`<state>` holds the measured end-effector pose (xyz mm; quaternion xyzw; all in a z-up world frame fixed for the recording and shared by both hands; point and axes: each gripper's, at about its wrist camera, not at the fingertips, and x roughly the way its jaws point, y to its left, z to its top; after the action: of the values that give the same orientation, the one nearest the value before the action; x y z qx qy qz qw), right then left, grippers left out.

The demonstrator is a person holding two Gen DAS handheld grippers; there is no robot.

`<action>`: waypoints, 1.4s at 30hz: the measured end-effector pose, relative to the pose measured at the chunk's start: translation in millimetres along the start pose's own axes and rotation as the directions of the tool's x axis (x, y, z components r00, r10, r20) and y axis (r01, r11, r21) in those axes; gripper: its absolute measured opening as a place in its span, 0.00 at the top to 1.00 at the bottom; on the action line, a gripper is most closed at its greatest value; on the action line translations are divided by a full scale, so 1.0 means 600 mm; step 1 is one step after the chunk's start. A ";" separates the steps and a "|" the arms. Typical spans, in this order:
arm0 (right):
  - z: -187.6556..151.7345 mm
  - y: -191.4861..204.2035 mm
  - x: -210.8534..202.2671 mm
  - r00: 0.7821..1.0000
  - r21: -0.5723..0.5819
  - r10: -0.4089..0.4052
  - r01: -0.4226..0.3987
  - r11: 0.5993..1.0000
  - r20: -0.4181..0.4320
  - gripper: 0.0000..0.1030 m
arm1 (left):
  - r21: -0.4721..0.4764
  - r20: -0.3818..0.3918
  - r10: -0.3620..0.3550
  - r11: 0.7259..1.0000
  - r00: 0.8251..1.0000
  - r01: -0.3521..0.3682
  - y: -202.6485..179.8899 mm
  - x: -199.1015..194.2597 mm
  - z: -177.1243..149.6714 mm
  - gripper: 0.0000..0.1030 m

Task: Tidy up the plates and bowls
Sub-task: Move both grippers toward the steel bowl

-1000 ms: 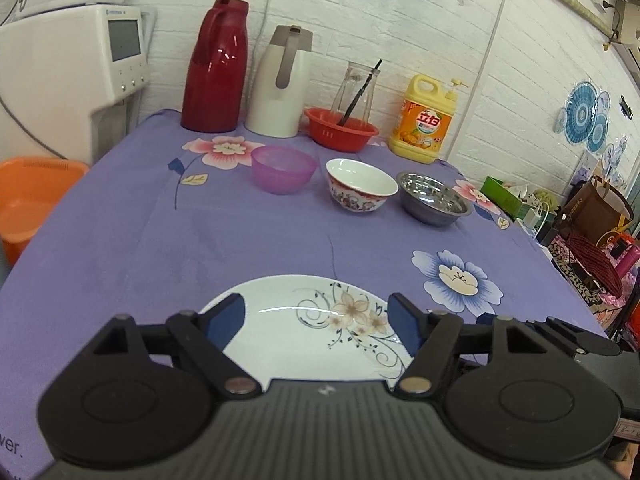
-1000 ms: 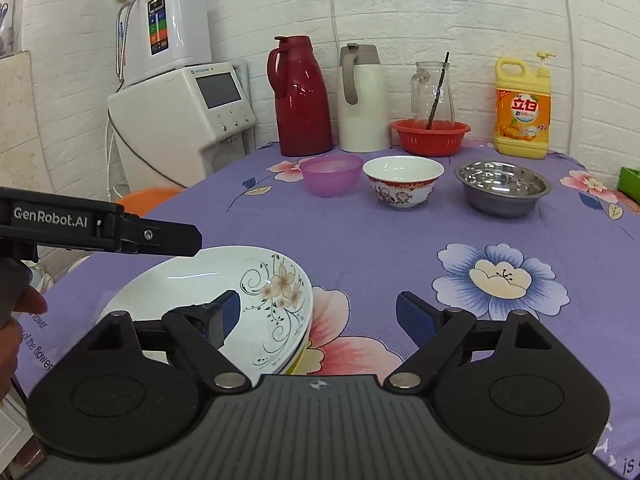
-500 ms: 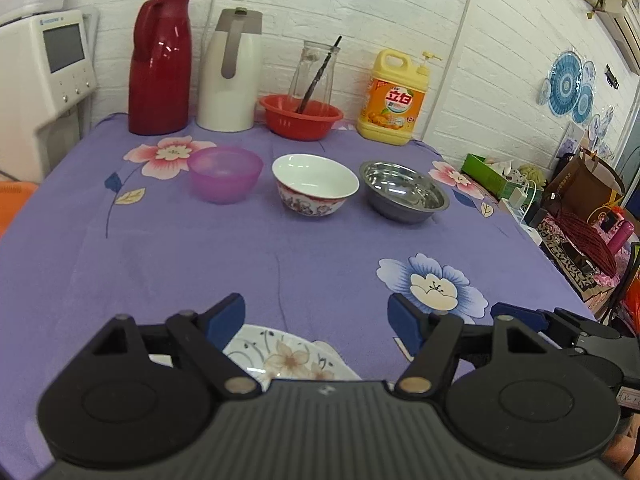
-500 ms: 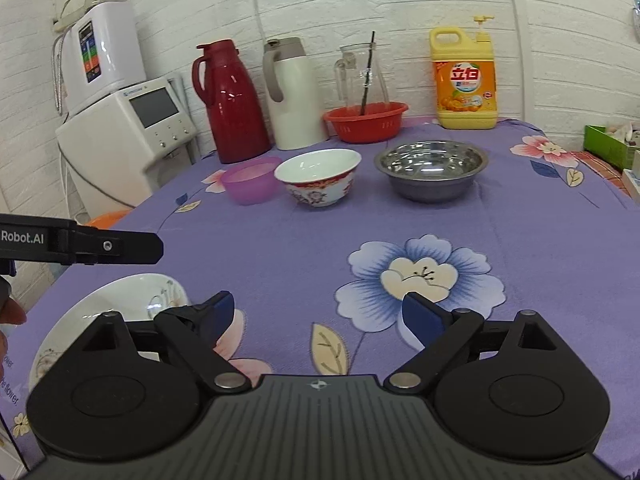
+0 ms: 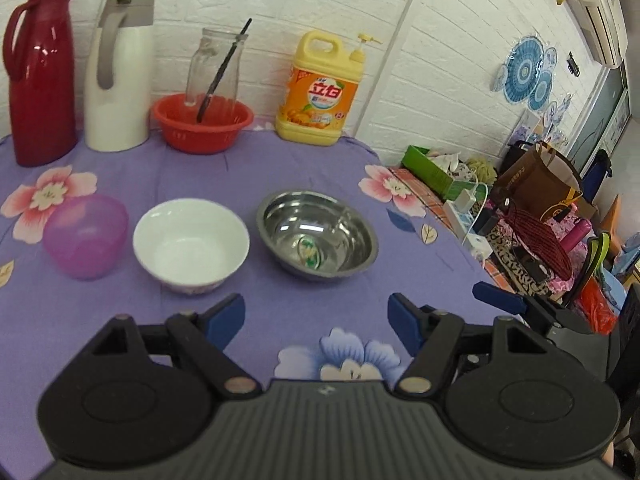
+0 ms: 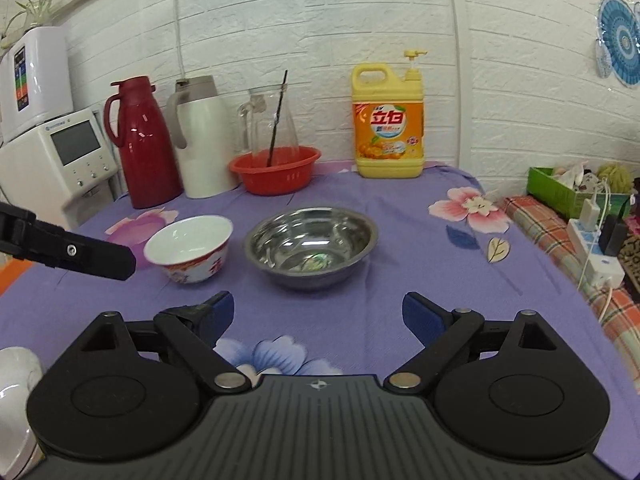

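Three bowls stand in a row on the purple flowered tablecloth: a purple plastic bowl [image 5: 85, 236], a white ceramic bowl [image 5: 191, 243] [image 6: 191, 249] and a steel bowl [image 5: 317, 234] [image 6: 311, 245]. My left gripper [image 5: 316, 320] is open and empty, just short of the white and steel bowls. My right gripper [image 6: 318, 314] is open and empty, facing the steel bowl. The left gripper's finger [image 6: 80, 254] shows at the left of the right wrist view. The edge of a white plate [image 6: 16, 392] shows at the lower left there.
At the back stand a red thermos [image 5: 38, 76], a white thermos [image 5: 118, 76], a red basket [image 5: 203, 122] holding a glass jug, and a yellow detergent bottle [image 5: 320, 92]. A water dispenser [image 6: 56, 160] is left of the table. Clutter lies past the right edge [image 5: 532, 220].
Both grippers have moved forward and right, away from the flowered plate and toward the row of bowls. The plate has dropped out of the left wrist view. Both stay open.
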<state>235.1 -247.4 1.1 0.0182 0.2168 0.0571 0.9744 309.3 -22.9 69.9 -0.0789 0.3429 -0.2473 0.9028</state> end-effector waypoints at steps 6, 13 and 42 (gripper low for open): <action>0.025 -0.045 0.049 0.999 0.005 -0.048 0.048 0.999 -0.014 0.00 | -0.139 -0.087 -0.055 0.989 0.995 0.043 0.013 0.117 0.034 0.32; 0.037 -0.074 0.096 0.998 0.020 -0.042 0.043 0.999 -0.053 0.00 | -0.262 -0.104 -0.004 0.965 0.995 -0.023 0.025 0.172 0.039 0.32; 0.074 -0.088 0.246 0.985 -0.109 -0.018 0.000 0.994 -0.169 0.00 | -0.209 -0.182 0.263 0.931 0.948 -0.298 0.008 0.265 0.044 0.32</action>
<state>391.9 -282.5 -23.8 -0.0406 0.2955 0.0657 0.9522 430.8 -99.0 -4.3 -0.1158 0.4446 -0.0786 0.8847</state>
